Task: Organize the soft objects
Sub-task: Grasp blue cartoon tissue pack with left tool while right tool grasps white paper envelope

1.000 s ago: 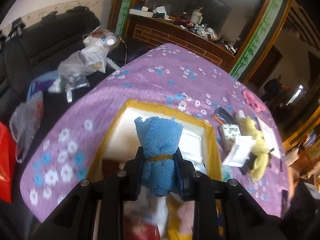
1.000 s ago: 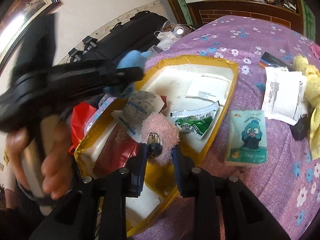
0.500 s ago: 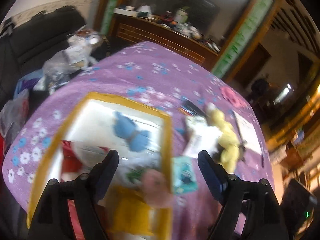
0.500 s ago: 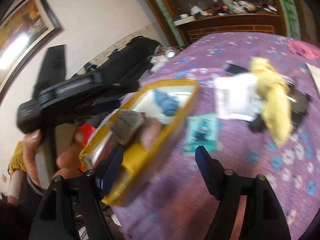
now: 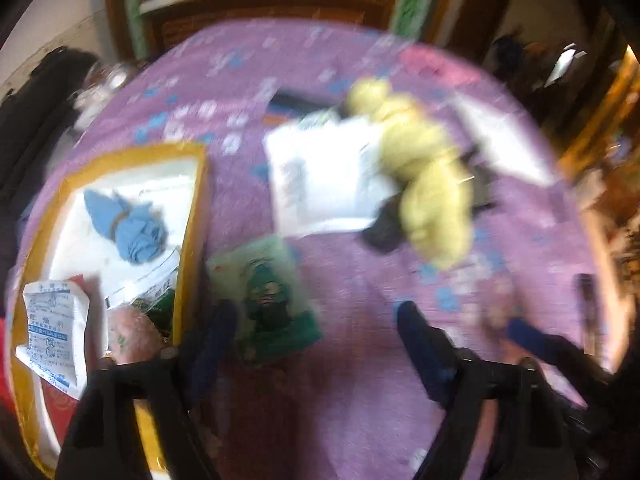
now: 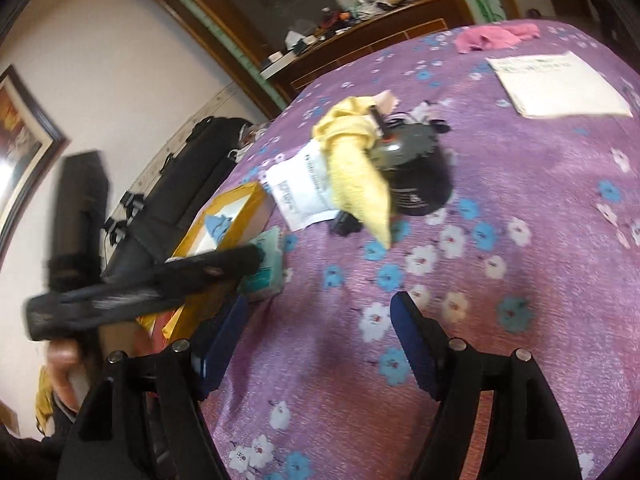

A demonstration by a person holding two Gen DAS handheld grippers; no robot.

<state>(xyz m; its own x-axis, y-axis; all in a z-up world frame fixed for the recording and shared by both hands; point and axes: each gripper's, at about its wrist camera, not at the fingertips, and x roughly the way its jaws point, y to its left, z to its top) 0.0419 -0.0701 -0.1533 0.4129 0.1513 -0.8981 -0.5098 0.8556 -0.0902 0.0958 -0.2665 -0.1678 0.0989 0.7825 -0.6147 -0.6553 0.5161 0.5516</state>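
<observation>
Blue cloth roll (image 5: 128, 222) released from left claw (image 5: 312, 344) since a second ago, now lying in yellow-rimmed box (image 5: 192, 216); pink plush (image 5: 130, 334) there too, dropped by right claw (image 6: 320, 340). Both claws spread wide, empty, above purple-clothed desk (image 6: 520, 300). Yellow towel (image 6: 356, 176) draped on black object (image 6: 416, 176), well apart from box. Tissue pack (image 5: 266, 296) just beside box.

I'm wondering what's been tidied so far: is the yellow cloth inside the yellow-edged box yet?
No, the yellow cloth lies on the purple tablecloth, well to the right of the box, which holds the blue cloth.
</observation>
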